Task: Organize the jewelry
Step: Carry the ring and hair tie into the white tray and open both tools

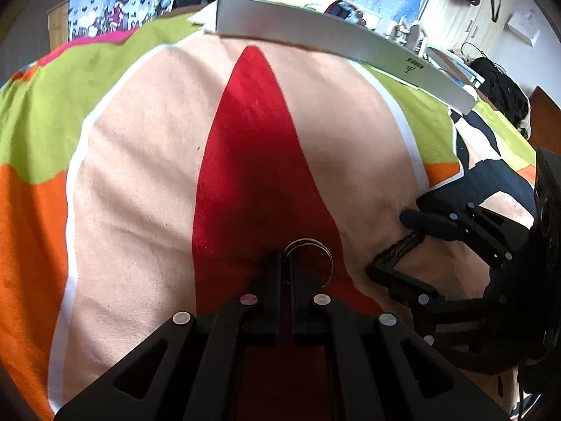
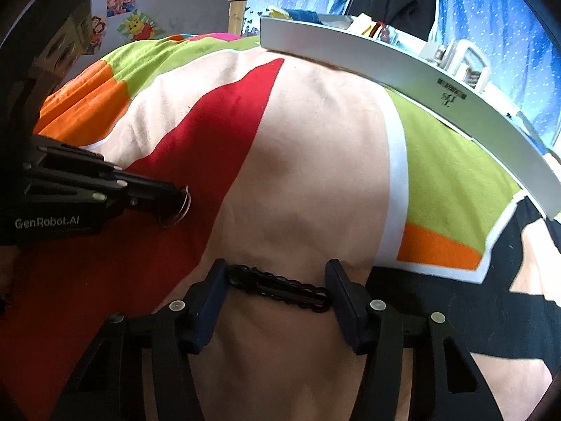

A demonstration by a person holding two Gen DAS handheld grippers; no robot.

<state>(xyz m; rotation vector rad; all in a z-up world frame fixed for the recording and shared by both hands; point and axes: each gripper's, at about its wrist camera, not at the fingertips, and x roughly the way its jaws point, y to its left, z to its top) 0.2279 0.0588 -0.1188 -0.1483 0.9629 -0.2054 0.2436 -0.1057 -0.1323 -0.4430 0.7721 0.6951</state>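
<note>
Left wrist view: left gripper (image 1: 284, 263) jaws nearly closed, pinching silver ring (image 1: 310, 256) at its left rim; ring over red patch of bedspread (image 1: 140, 175). Right gripper (image 1: 396, 242) just right of ring, black clip (image 1: 403, 245) between its jaws.

Right wrist view: right gripper (image 2: 275, 280) jaws wide open, straddling clip (image 2: 280, 289); clip's long axis runs crosswise, jaw to jaw, ends touching or nearly touching pads. Grip not seated, by my reading. Ring (image 2: 175, 207) well left of clip. Grey box (image 2: 420, 84) beyond clip, likely destination.

Left gripper (image 1: 285, 263) clamped, seemingly fully; right gripper (image 2: 277, 280) spread wide.
</note>
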